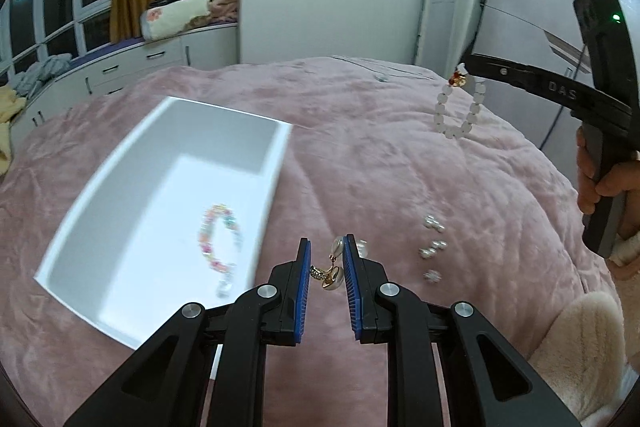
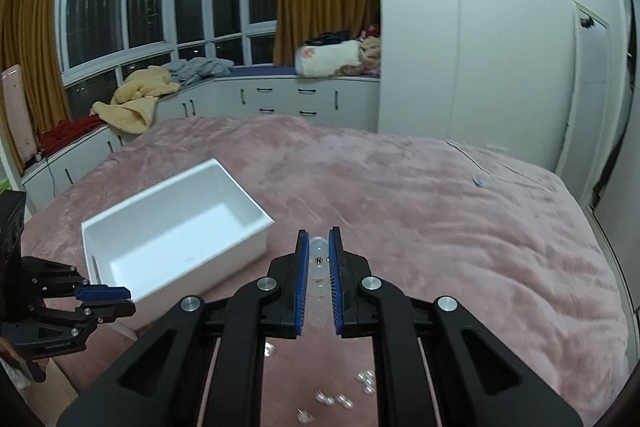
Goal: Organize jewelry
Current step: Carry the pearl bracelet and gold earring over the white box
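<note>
My left gripper (image 1: pixel 326 257) is closed on a gold and pearl earring (image 1: pixel 329 271) and holds it just right of the white box (image 1: pixel 276 163). A pastel bead bracelet (image 1: pixel 219 241) lies inside the box. My right gripper (image 2: pixel 319 257) is shut on a white bead bracelet (image 2: pixel 319 269). In the left wrist view that bracelet (image 1: pixel 460 109) hangs from the right gripper (image 1: pixel 466 67) above the pink blanket. The white box (image 2: pixel 256 227) shows left of the right gripper, and the left gripper (image 2: pixel 116 301) is at the lower left.
Several pearl earrings (image 1: pixel 433 237) lie on the pink blanket (image 1: pixel 400 155) right of my left gripper; they also show under my right gripper (image 2: pixel 344 393). A thin chain necklace (image 1: pixel 382 73) lies at the far edge of the bed. White drawers (image 2: pixel 280 101) stand behind.
</note>
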Tool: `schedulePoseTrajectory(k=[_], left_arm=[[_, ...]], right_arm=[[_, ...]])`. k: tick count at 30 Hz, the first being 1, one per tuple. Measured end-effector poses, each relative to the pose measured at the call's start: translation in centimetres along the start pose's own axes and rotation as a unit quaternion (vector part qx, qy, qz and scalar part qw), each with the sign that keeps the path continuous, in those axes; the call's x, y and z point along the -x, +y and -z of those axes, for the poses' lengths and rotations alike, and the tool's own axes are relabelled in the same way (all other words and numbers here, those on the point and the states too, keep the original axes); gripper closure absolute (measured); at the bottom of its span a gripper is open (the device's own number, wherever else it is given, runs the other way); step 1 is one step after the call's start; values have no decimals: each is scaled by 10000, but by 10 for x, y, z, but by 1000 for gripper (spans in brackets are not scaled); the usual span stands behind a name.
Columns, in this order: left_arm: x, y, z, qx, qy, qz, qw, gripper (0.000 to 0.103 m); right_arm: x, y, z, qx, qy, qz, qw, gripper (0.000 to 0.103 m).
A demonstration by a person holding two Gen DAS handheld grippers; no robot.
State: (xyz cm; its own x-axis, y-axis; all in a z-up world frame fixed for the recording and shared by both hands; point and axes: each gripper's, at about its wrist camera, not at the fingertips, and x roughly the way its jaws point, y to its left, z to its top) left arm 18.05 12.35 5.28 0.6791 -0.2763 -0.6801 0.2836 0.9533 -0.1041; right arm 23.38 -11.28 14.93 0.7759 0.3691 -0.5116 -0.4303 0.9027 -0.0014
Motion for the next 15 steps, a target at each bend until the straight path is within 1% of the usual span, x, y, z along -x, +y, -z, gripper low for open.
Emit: schedulePoseTrajectory(k=[8, 15], left_arm=[[19, 45, -24, 131, -194, -270, 9994, 82], [24, 75, -37, 187, -230, -501, 9983, 82]], right_arm=[[-20, 43, -31, 257, -91, -319, 9991, 92], [-42, 80, -53, 482, -85, -610, 9969, 92]])
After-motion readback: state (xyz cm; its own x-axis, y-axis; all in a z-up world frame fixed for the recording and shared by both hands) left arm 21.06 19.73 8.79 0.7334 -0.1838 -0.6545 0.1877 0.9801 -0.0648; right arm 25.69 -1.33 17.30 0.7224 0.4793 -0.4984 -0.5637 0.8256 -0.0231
